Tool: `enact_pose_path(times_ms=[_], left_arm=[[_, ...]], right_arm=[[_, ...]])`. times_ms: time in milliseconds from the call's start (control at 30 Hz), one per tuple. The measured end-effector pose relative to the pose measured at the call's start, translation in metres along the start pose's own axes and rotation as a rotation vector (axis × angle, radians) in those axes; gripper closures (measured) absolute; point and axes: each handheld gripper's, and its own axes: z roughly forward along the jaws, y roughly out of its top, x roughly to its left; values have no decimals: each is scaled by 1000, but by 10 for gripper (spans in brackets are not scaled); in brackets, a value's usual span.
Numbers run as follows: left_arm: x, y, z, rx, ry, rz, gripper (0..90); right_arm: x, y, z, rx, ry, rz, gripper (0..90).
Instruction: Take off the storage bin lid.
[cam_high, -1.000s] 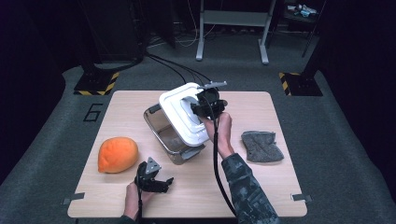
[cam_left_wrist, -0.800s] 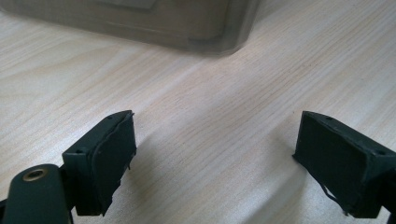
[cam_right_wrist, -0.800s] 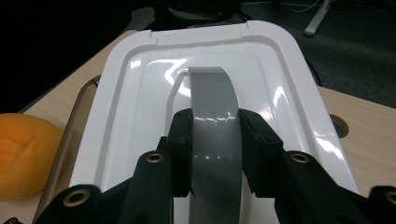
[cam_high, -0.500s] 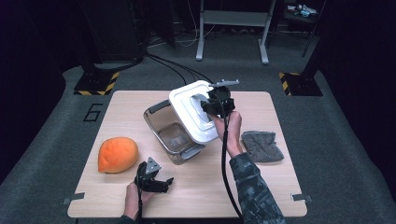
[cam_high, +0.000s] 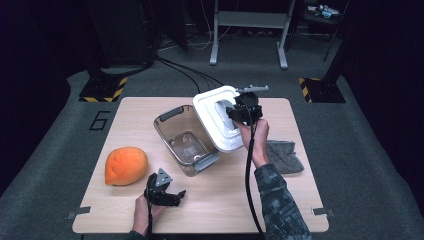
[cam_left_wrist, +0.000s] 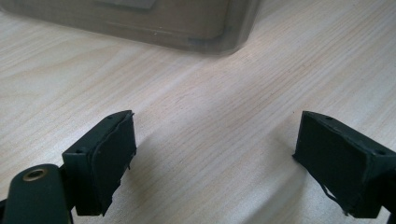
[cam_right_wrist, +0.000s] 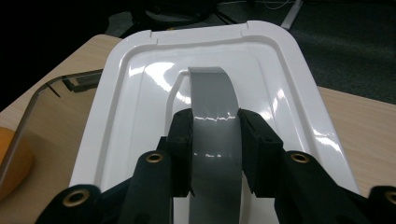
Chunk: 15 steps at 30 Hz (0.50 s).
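A clear plastic bin stands uncovered at the middle of the wooden table. Its white lid hangs tilted above the bin's right side. My right gripper is shut on the lid's grey handle, with both pads pressed on the handle's sides, the lid spreading out in front. My left gripper rests near the table's front edge, open, with only bare wood between its fingers. The bin's near corner lies just ahead of it.
An orange rounded cushion-like object lies at the table's left. A grey folded cloth lies at the right, beside the right forearm. Dark floor, cables and a metal stand surround the table.
The right gripper has carried the lid off the bin toward the right and back, leaving the bin's inside uncovered. The left gripper has stayed where it was.
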Motion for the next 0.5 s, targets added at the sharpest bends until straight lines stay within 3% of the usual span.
enact_pose_path(times_ms=[500], left_arm=[[0, 0, 0, 1, -6, -4, 119]], right_arm=[[-30, -11, 5, 13, -66, 48, 668]])
